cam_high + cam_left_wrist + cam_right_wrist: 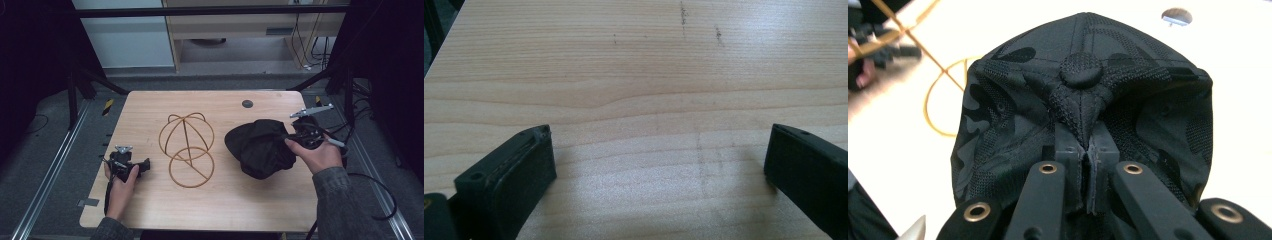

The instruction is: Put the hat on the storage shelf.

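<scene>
High view: wire hat frame (186, 149) betw. grippers, near cap (261, 147)

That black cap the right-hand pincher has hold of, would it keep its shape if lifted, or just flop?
Probably flop: the black cap is already crumpled where the right gripper pinches a fold near its top button. It looks like thin woven fabric, so likely light for its size. The textured weave should grip rather than slip, though that is a guess.

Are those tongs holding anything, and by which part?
The right tongs pinch the black cap by its crown fabric, just below the top button. The left tongs are open, holding nothing.
</scene>
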`<state>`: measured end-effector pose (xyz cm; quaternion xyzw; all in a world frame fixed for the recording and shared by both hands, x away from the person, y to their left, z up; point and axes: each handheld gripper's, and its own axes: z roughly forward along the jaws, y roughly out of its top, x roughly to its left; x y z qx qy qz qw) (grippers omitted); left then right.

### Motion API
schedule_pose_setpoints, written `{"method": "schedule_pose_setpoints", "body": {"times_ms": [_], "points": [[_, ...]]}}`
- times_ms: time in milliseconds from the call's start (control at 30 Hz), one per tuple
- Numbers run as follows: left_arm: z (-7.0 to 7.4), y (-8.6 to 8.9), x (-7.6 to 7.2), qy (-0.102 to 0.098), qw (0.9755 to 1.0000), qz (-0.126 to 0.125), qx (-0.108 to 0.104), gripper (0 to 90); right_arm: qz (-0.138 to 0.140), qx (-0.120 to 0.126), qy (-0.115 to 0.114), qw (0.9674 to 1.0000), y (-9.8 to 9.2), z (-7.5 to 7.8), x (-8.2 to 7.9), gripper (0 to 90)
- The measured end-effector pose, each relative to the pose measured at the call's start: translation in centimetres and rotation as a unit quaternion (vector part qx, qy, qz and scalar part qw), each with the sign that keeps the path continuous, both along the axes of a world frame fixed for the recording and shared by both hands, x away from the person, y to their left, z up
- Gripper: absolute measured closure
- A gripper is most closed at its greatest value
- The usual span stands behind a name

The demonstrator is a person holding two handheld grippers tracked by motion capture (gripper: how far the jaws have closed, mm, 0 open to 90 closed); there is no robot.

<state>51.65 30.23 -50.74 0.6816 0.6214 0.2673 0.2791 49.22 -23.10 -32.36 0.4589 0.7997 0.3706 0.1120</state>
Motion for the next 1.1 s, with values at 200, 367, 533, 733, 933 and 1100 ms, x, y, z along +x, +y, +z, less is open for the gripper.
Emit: {"method": "schedule_pose_setpoints", "body": {"times_ms": [200,367,533,733,933,1100], "points": [[0.0,0.0,0.0,-0.001,1.0000,0.000,-0.001,0.0,-0.008,0.013,-0.009,0.9998,-0.2,1.5,0.5,86.6],[0.0,0.0,0.0,0.000,1.0000,-0.001,0.000,0.0,-0.008,0.015,-0.017,0.9997,-0.1,2.6,0.8,86.7],[0.0,0.0,0.0,0.000,1.0000,-0.001,0.000,0.0,-0.011,0.029,-0.031,0.9990,-0.2,4.4,1.0,86.7],[0.0,0.0,0.0,-0.001,1.0000,0.000,-0.001,0.0,-0.014,0.040,-0.056,0.9975,0.2,7.3,1.1,86.7],[0.0,0.0,0.0,-0.001,1.0000,0.000,-0.002,0.0,-0.015,0.065,-0.080,0.9946,0.7,9.4,1.3,86.7],[0.0,0.0,0.0,-0.001,1.0000,0.000,-0.001,0.0,-0.014,0.074,-0.096,0.9925,1.0,10.7,1.3,86.8]]}}
